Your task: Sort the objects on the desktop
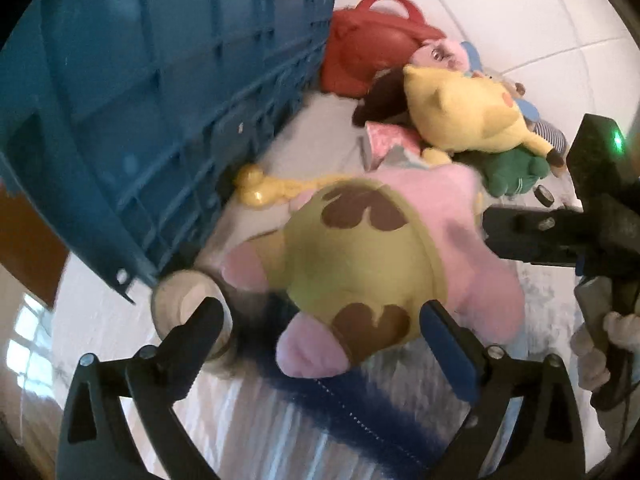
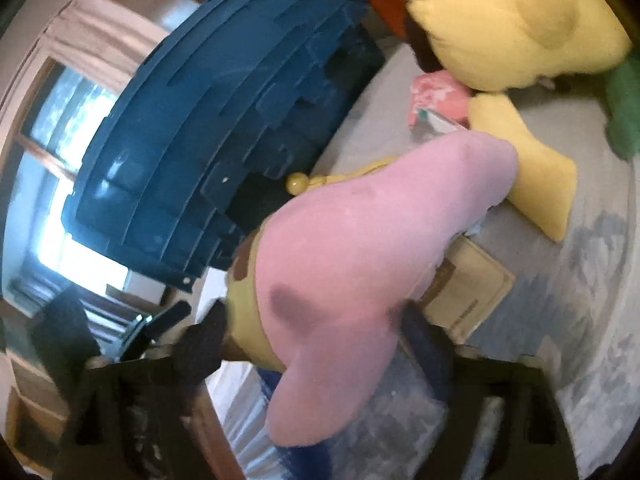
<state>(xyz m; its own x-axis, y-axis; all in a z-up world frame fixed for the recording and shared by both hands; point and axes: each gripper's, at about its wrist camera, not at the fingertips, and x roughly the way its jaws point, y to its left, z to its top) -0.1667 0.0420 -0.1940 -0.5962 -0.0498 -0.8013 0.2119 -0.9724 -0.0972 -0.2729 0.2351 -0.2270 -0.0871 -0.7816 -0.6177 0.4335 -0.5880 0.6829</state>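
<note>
The left gripper (image 1: 324, 324) stands spread wide, its fingers either side of the pink star plush (image 1: 372, 264) without clearly pressing it; one finger (image 1: 200, 328) lies over a roll of tape (image 1: 188, 304), the blue-padded one (image 1: 448, 344) sits at the plush's yellow-green shorts. The right gripper (image 2: 316, 336) is clenched on the same plush (image 2: 360, 260), its two dark fingers pinching the pink body from both sides near the shorts. In the left wrist view that right gripper (image 1: 520, 236) reaches in from the right and meets the plush's pink side.

The plush hangs just above the bench (image 1: 260, 420), which wears a pale cloth. A dark blue furry thing (image 1: 360, 400) lies under it. A yellow rattle-like toy (image 1: 256, 188) rests behind the plush, close to the blue crate (image 1: 168, 92), which stands tilted in both views. A tan card (image 2: 472, 284) lies on the cloth beside the plush in the right wrist view.

Farther off sits a heap: a yellow plush (image 1: 464, 108), a green plush (image 1: 512, 172), a pink patterned box (image 1: 384, 144), a red bag (image 1: 364, 52), and a small pink toy (image 1: 440, 54) at the back.
</note>
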